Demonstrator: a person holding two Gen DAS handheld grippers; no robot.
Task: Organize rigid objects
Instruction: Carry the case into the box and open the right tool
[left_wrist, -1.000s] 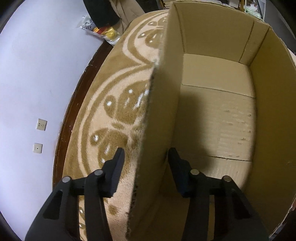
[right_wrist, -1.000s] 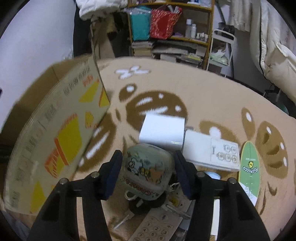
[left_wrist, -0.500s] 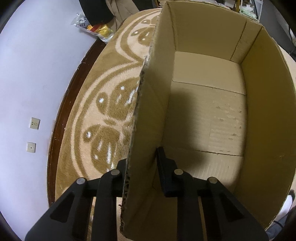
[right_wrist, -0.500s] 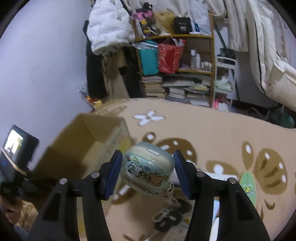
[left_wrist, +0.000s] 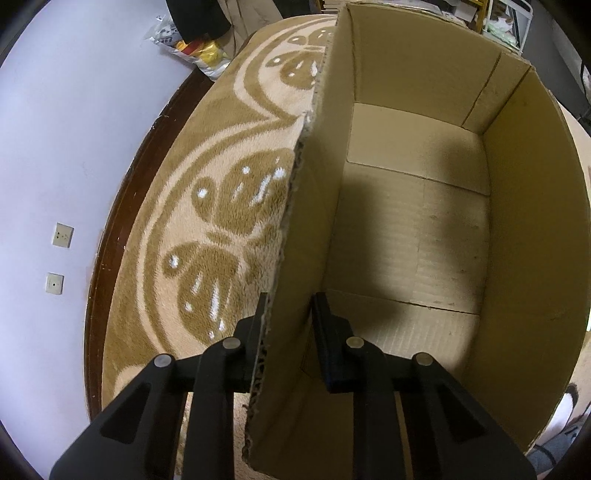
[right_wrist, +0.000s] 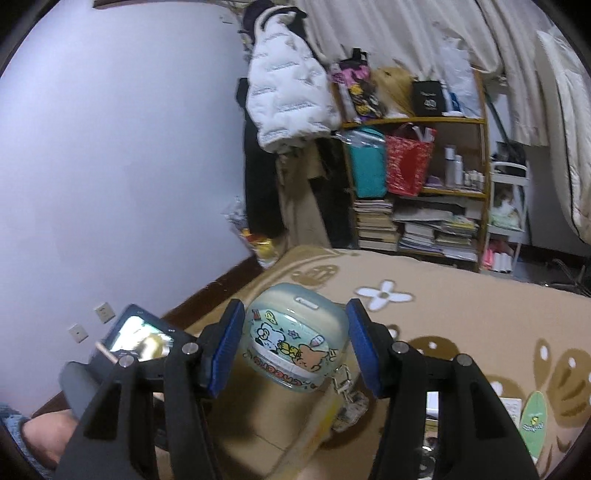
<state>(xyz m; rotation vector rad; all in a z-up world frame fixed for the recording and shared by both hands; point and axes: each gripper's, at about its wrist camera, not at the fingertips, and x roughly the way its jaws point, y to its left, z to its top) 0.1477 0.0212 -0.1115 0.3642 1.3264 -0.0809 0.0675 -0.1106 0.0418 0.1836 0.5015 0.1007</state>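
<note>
Two grippers are shown. At the bottom centre of the left view, the left gripper (left_wrist: 286, 325) is clamped on the near wall of an open cardboard box (left_wrist: 517, 229), which sits on a patterned rug (left_wrist: 221, 221). At the lower centre of the right view, the right gripper (right_wrist: 295, 343) is closed on a small cartoon-printed case (right_wrist: 295, 339), held up above the box. A charm dangles beneath it. The rounded case could be lost from the pads, or the charm snagged on the box rim.

Cardboard box (left_wrist: 424, 229) interior left bare, open from above — entry is narrowed only by its left wall (left_wrist: 303, 236), pinched by left gripper (left_wrist: 290, 325).
</note>
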